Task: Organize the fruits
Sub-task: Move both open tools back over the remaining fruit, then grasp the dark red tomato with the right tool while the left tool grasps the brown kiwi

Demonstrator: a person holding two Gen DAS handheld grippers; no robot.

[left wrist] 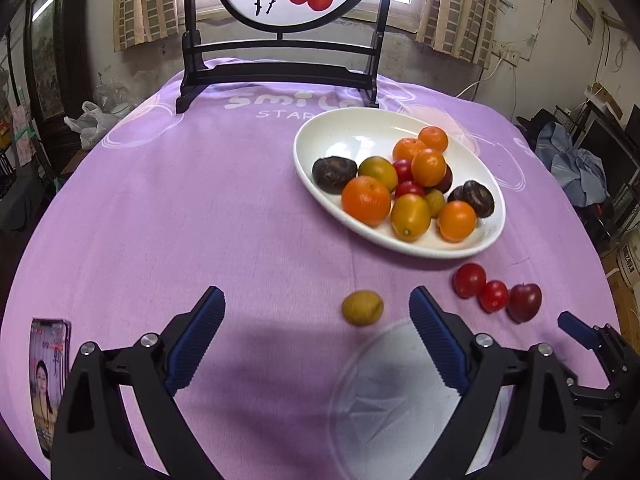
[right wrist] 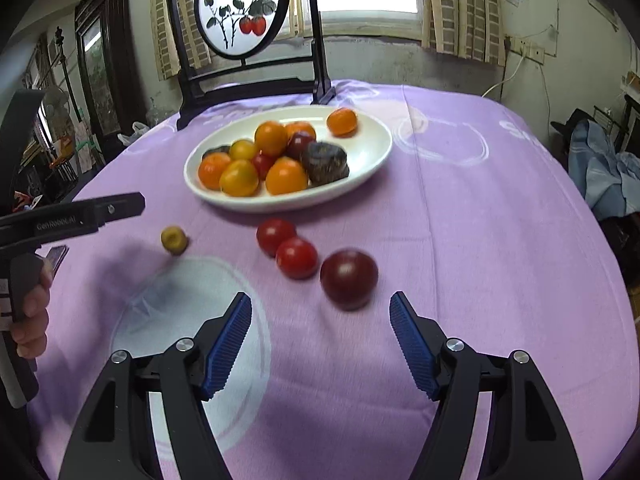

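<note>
Jaws on both grippers gape, holding nothing. Your left gripper faces the yellow-green fruit on the desk, just short of the plate. Straddle it squarely, close gently, since it looks ready to roll.

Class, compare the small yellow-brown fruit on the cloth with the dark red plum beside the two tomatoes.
The yellow-brown fruit is smaller and dull; the plum is bigger and glossy. The fruit lies alone; the plum sits beside a tomato. Both lie on the cloth, outside the plate.
</note>
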